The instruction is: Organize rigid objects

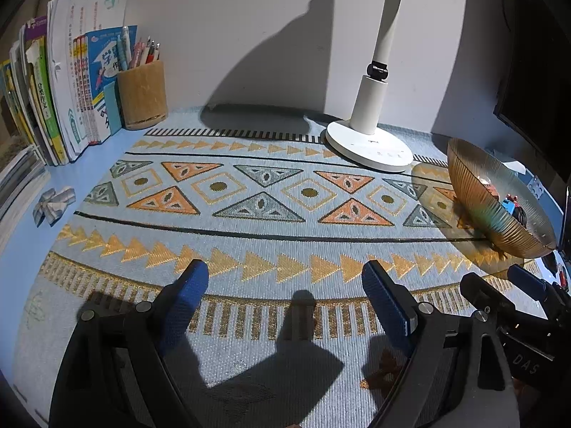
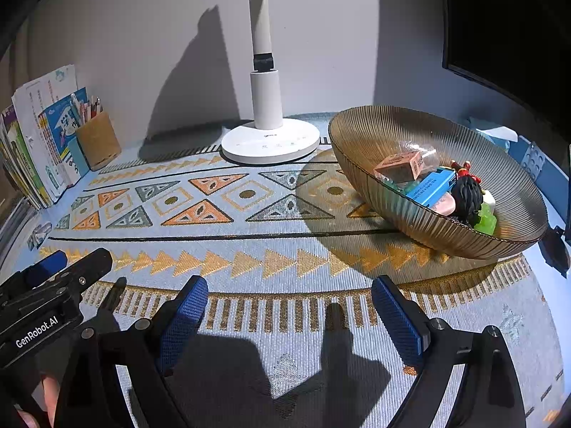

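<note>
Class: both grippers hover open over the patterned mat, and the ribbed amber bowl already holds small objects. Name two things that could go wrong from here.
1. The ribbed amber glass bowl lies shallow and crowded; reaching for the blue box might knock the black-haired figurine out.
2. The white desk lamp stands close beside the bowl, so the right gripper could bump its base.

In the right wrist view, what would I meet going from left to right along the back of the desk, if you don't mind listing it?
Row of books → wooden pen holder → white lamp base → ribbed amber bowl holding small items → dark monitor.
</note>
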Action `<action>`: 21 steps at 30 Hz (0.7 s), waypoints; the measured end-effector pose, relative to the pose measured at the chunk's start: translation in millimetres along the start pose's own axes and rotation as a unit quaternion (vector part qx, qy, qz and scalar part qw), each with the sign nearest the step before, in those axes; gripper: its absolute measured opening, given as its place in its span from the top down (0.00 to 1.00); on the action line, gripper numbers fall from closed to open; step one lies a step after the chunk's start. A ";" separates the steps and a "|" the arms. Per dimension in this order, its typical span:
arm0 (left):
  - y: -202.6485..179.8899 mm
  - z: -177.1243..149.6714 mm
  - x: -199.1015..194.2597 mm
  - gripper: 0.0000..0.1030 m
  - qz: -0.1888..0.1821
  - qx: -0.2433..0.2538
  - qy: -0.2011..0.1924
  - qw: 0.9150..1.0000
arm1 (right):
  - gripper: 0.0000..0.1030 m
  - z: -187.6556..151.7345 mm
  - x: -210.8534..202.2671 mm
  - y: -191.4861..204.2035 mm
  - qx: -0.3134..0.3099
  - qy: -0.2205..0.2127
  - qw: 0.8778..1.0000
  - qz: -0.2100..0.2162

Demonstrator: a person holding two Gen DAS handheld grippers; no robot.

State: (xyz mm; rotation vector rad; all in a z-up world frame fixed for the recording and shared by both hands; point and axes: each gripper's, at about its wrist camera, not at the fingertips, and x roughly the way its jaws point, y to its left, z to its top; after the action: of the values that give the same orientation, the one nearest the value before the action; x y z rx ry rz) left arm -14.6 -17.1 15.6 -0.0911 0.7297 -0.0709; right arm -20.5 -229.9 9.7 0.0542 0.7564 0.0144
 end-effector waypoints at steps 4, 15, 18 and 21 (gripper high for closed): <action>0.3 -0.1 0.7 0.16 -0.002 -0.001 0.002 1.000 | 0.10 -0.1 1.1 -0.9 0.002 0.003 1.000 -0.001; 2.2 -0.8 8.7 0.16 -0.003 -0.002 0.025 1.000 | 0.11 2.3 19.5 0.7 -0.004 0.050 0.999 -0.014; 1.4 -0.8 14.4 0.16 0.001 0.001 0.044 0.999 | 0.11 2.1 28.3 -2.7 0.005 0.075 0.997 -0.008; 1.8 -1.4 19.7 0.16 0.008 -0.002 0.060 0.998 | 0.11 1.8 37.7 -7.9 0.019 0.101 0.995 -0.009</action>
State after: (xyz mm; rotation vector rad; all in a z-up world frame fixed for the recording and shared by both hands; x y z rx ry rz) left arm -0.8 -17.3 1.4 -0.0848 0.8512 -0.0610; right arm 8.1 -236.6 -15.3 0.0828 0.9589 -0.0117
